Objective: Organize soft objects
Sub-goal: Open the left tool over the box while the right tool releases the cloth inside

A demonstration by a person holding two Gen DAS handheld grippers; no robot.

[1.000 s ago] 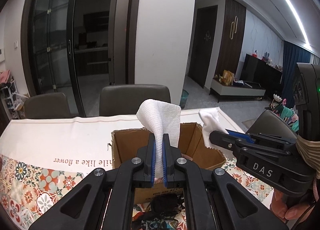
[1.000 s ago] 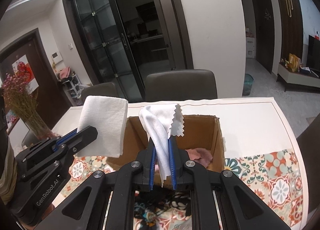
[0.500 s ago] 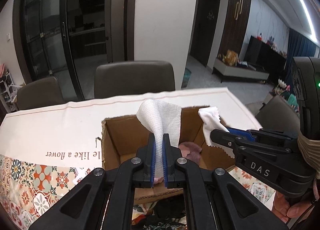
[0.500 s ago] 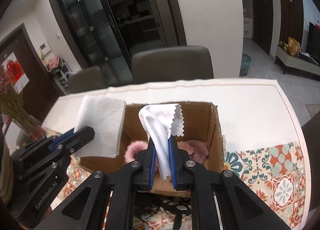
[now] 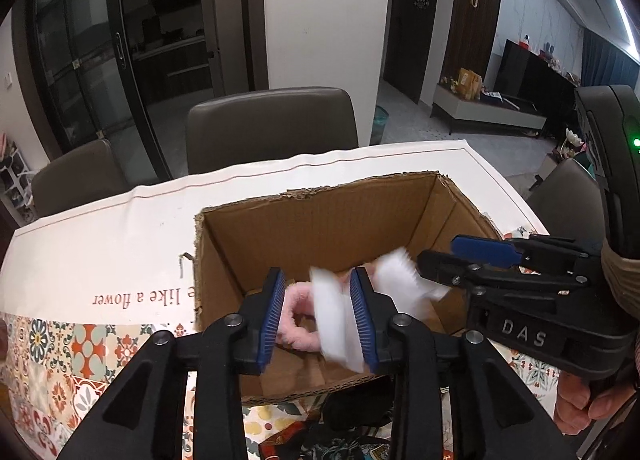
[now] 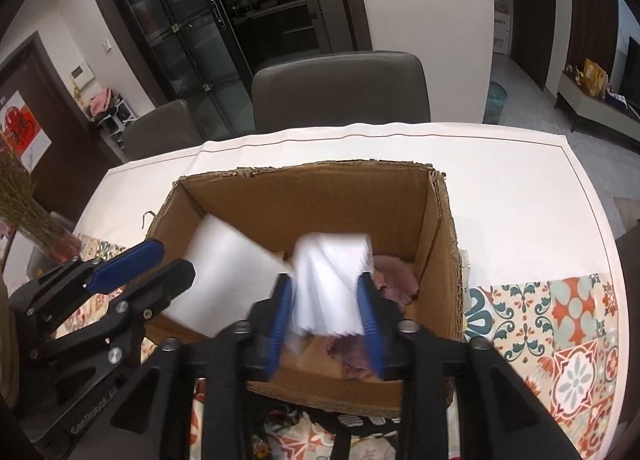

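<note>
An open cardboard box point(image 5: 320, 220) point(image 6: 304, 196) stands on the table below both grippers. The jaws of my left gripper point(image 5: 318, 278) are opening; a blurred white woven cloth point(image 5: 332, 314) slips down between them, touching only the right pad. My right gripper point(image 6: 324, 280) is also opening, and a blurred white zigzag-edged cloth point(image 6: 330, 284) drops between its pads into the box. Each gripper shows in the other's view, the right gripper point(image 5: 438, 252) and the left gripper point(image 6: 176, 258). A pink fluffy band point(image 5: 296, 316) and a mauve fluffy piece point(image 6: 394, 280) lie in the box.
The table point(image 6: 500, 180) has a white cloth with a patterned tile border point(image 6: 560, 324). Two grey chairs point(image 5: 272, 128) stand behind it. Dried flowers in a vase point(image 6: 24, 212) are at the left edge. Dark patterned fabric point(image 6: 328, 424) lies in front of the box.
Both grippers sank toward the box and tilted down. Their jaws, shut on the two white cloths before, have parted, and both cloths are falling into the box.
</note>
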